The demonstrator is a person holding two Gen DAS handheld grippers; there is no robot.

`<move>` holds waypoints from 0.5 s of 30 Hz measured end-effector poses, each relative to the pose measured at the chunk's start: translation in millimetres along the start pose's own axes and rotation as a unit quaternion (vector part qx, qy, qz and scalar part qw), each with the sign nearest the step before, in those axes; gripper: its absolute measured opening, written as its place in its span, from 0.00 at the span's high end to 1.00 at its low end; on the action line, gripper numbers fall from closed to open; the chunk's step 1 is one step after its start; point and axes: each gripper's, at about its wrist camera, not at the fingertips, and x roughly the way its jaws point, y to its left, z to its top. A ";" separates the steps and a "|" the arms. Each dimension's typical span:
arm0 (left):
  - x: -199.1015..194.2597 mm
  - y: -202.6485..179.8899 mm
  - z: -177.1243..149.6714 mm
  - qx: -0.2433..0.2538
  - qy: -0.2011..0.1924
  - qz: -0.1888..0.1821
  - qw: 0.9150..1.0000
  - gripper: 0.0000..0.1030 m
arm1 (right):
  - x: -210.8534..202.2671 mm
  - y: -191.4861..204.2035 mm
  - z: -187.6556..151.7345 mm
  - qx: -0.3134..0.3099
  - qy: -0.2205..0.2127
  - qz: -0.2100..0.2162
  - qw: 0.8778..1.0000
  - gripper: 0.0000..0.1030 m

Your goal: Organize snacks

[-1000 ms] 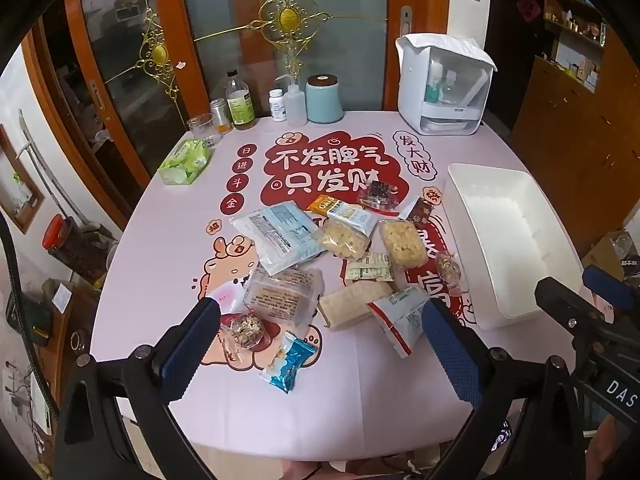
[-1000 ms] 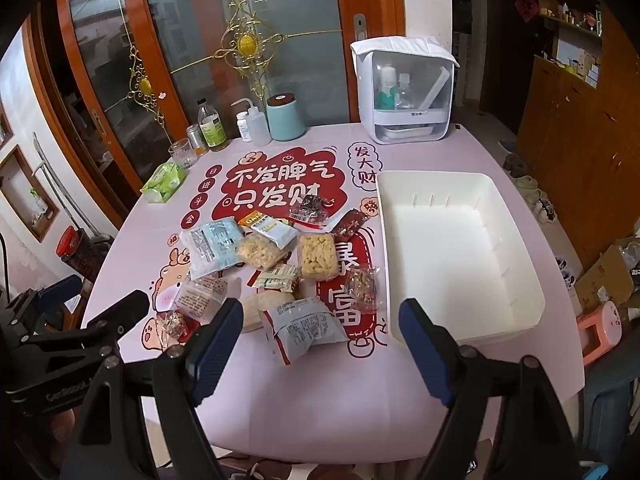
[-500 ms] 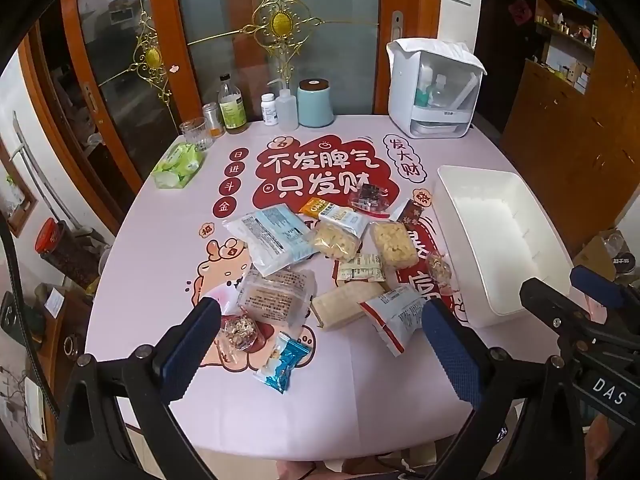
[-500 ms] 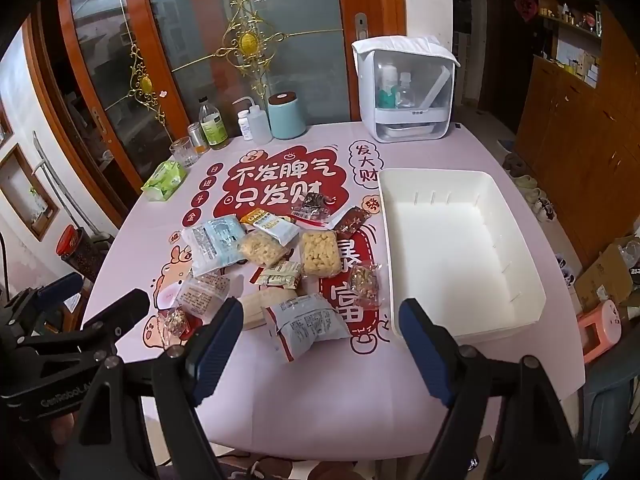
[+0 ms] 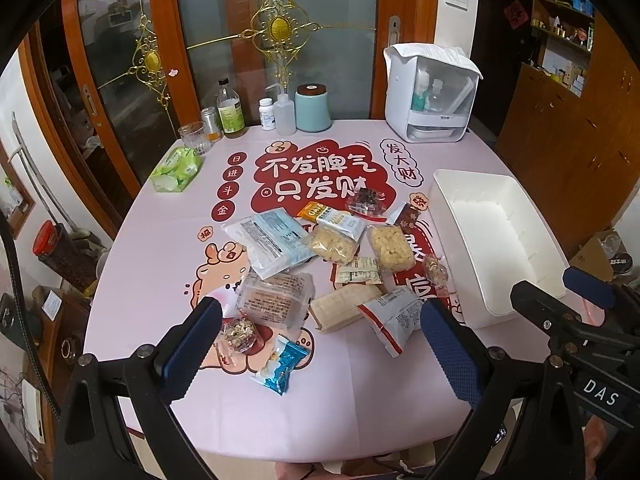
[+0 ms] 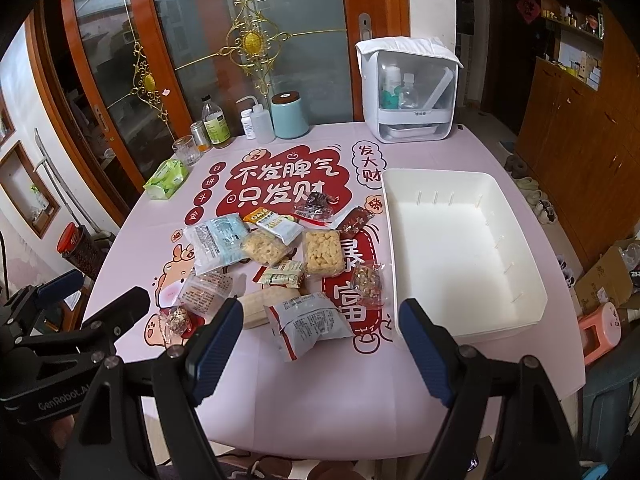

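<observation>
Several snack packets lie in a loose pile mid-table: a pale blue pack (image 5: 272, 242), two yellow puffed bars (image 5: 390, 246), a grey-and-red bag (image 5: 394, 314) (image 6: 310, 326), a small blue wrapper (image 5: 282, 364). An empty white bin (image 5: 496, 236) (image 6: 460, 248) stands to the right of the pile. My left gripper (image 5: 320, 344) is open and empty, above the table's near edge. My right gripper (image 6: 320, 346) is open and empty too, just near of the grey bag.
At the table's far edge stand a white dispenser box (image 5: 430, 98), a teal canister (image 5: 313, 108), bottles (image 5: 230, 110) and a glass (image 5: 192, 138). A green tissue pack (image 5: 176, 168) lies at far left. A wooden cabinet (image 5: 568, 128) stands to the right.
Both grippers have drawn slightly back and up from the table; the view of the pile has widened. Nothing on the table has moved.
</observation>
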 end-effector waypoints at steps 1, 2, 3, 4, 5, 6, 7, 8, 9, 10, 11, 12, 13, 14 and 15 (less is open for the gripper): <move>-0.4 0.1 -0.3 0.000 0.000 0.001 1.000 0.04 | 0.1 -0.6 0.6 0.000 0.000 0.000 1.000 0.21; -0.6 0.6 -1.0 0.001 0.000 0.001 1.000 0.04 | -0.2 -0.1 0.0 0.000 0.001 0.000 1.000 0.21; -0.5 0.5 -0.8 0.002 0.001 0.002 1.000 0.04 | -0.1 -1.1 0.5 -0.001 0.001 0.000 1.000 0.21; -0.5 0.8 -0.9 0.002 0.001 0.002 1.000 0.04 | -0.5 -0.8 0.1 -0.002 0.001 -0.001 1.000 0.21; -0.5 0.7 -1.3 0.003 0.001 0.004 1.000 0.04 | 1.5 -0.5 0.8 -0.002 0.001 -0.001 1.000 0.21; -0.3 1.2 -2.0 0.004 0.002 0.006 1.000 0.04 | 1.1 0.9 0.5 -0.004 0.001 -0.004 1.000 0.21; 0.0 1.3 -2.7 0.005 0.003 0.007 1.000 0.04 | 0.5 1.0 0.7 -0.005 0.000 -0.006 1.000 0.21; 0.6 1.4 -2.9 0.006 0.005 0.008 1.000 0.04 | 0.3 2.0 0.4 -0.007 -0.002 -0.013 1.000 0.21; 1.1 1.6 -3.1 0.006 0.007 0.008 1.000 0.04 | -0.5 2.6 0.5 -0.009 -0.004 -0.020 1.000 0.21; 1.5 1.9 -4.2 0.007 0.008 0.008 1.000 0.04 | -0.5 2.1 0.9 -0.010 -0.006 -0.025 1.000 0.21; 1.9 2.0 -4.3 0.007 0.009 0.009 1.000 0.04 | -1.1 1.5 1.1 -0.010 -0.007 -0.027 1.000 0.21; 2.2 2.2 -4.5 0.006 0.009 0.009 1.000 0.04 | -1.2 1.1 1.2 -0.010 -0.008 -0.028 1.000 0.21; 2.1 2.9 -5.2 0.006 0.010 0.009 1.000 0.04 | -1.0 0.6 1.3 -0.009 -0.007 -0.030 0.999 0.21; 2.2 2.7 -5.2 0.006 0.010 0.010 1.000 0.04 | -0.5 0.1 1.5 -0.009 -0.006 -0.032 0.999 0.21; 2.1 3.0 -5.5 0.006 0.010 0.010 1.000 0.04 | 0.0 -0.4 1.7 -0.009 -0.005 -0.035 0.999 0.21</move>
